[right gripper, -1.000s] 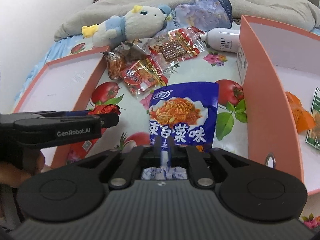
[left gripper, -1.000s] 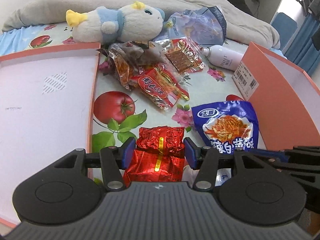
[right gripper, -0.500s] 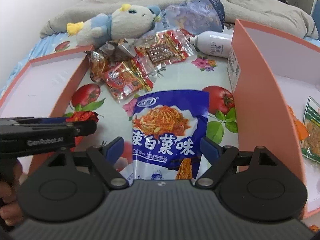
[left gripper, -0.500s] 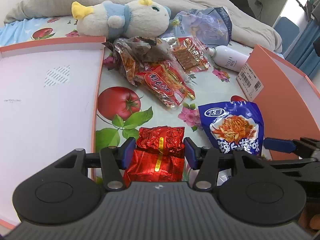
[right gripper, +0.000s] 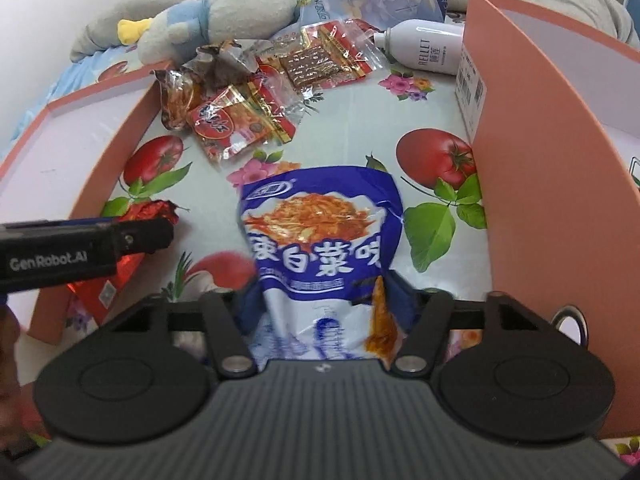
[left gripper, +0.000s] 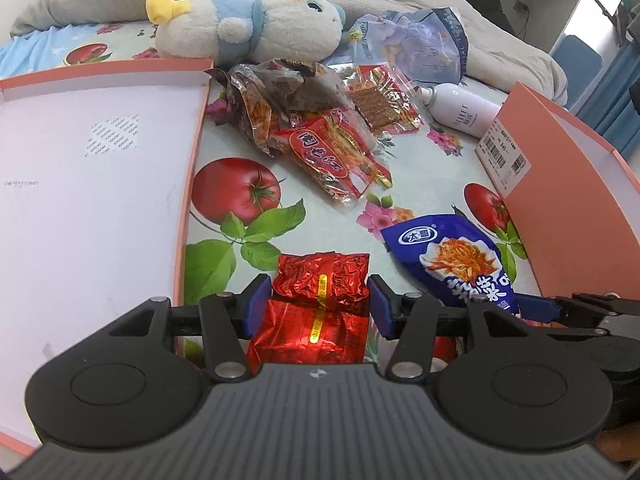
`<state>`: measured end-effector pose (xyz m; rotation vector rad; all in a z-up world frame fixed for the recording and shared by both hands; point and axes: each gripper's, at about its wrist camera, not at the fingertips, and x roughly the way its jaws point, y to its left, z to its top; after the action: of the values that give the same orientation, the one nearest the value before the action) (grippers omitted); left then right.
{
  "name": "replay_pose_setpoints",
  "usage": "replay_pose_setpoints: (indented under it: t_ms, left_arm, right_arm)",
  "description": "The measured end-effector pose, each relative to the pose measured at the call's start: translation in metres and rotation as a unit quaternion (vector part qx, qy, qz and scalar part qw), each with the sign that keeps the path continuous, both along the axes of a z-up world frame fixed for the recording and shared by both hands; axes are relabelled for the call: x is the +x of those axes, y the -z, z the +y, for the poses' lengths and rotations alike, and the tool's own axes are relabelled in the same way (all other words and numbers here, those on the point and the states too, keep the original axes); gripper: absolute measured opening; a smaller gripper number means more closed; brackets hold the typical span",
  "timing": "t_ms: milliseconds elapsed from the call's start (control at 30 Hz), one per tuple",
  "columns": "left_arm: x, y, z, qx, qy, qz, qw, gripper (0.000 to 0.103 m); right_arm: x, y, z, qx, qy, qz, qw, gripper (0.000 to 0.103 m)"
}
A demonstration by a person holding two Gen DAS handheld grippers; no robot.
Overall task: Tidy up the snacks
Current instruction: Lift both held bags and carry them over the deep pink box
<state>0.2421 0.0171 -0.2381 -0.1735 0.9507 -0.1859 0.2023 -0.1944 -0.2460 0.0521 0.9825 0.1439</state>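
A red foil packet (left gripper: 320,276) sits between the blue pads of my left gripper (left gripper: 320,306), which is shut on its sides just above the tomato-print sheet. In the right wrist view the same packet (right gripper: 152,212) pokes out past the left gripper's fingers (right gripper: 140,234). A blue cabbage snack bag (right gripper: 320,220) lies lengthwise in my right gripper (right gripper: 324,300). Its jaws are closing, the pads press the bag's lower end and the bag is pinched narrow there. The left wrist view shows the bag (left gripper: 452,260) at the right.
An open pink box with a white floor (left gripper: 80,200) lies left, and a second pink box wall (right gripper: 520,160) stands right. Between them are a pile of red snack packets (left gripper: 332,156), a plush toy (left gripper: 248,28), a white bottle (left gripper: 460,112) and a pale blue pouch (left gripper: 412,48).
The right jaws went from nearly closed to wide open, dropped lower over the blue bag, and have now closed in on it, crumpling its lower end. The left gripper kept still with the red packet.
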Motion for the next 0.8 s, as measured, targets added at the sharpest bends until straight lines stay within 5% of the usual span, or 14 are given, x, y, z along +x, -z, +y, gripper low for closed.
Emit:
replay_pose_setpoints:
  t_ms: [800]
  left_arm:
    - [-0.036,-0.092,-0.018,-0.024,-0.003,-0.051,0.9984,0.058]
  right_arm:
    - [-0.032,-0.085,-0.013,0.034,0.011,-0.058,0.998,0.048]
